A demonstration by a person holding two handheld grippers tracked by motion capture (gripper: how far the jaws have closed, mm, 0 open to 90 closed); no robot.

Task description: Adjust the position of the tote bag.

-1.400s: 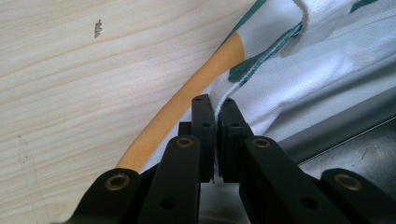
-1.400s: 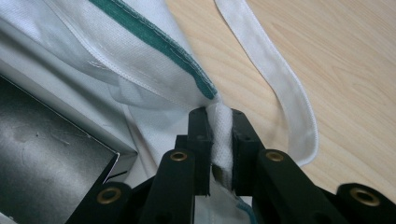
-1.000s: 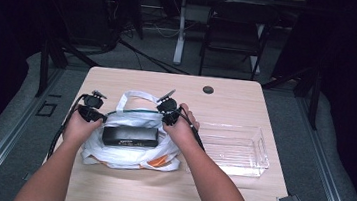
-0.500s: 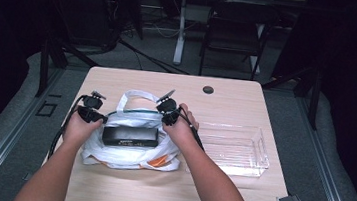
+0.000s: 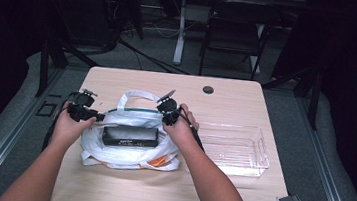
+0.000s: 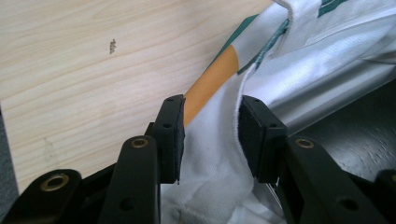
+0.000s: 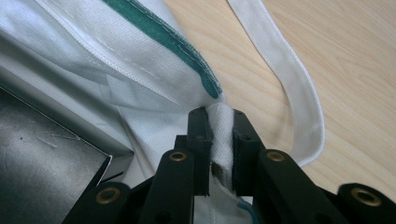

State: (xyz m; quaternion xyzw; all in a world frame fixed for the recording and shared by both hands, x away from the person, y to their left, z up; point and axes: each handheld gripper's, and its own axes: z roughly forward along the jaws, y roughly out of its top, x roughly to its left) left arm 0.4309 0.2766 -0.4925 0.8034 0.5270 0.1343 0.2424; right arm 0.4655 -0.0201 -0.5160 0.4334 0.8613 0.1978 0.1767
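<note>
High view: a white woven-fabric tote bag with green trim and an orange patch (image 5: 129, 143) lies just left of the middle of the pale wooden table (image 5: 247, 100), its mouth spread open. A flat black rectangular box (image 5: 130, 136) sits in that mouth, mostly inside. The left gripper (image 5: 95, 117) is at the bag's nine o'clock edge, the right gripper (image 5: 168, 119) at its two o'clock corner. An empty clear plastic rectangular tray (image 5: 234, 149) stands at three o'clock of the bag, close but apart. A small dark round grommet (image 5: 208, 89) sits toward the table's twelve o'clock edge.

Left gripper view: the jaws have just been opening and stand apart; the bag's white rim (image 6: 219, 154) hangs loose between the pads (image 6: 170, 135), grazing them at most, not pinched.

Right gripper view: the jaws are clamped on a bunched fold of the bag's rim (image 7: 222, 128), the black box's corner at nine o'clock and a white strap handle (image 7: 289, 74) looping off at two o'clock.

Judging from this, the box is already bagged and the left side is being let go; what seems left is freeing the right grip and perhaps settling the bag's mouth over the box.
</note>
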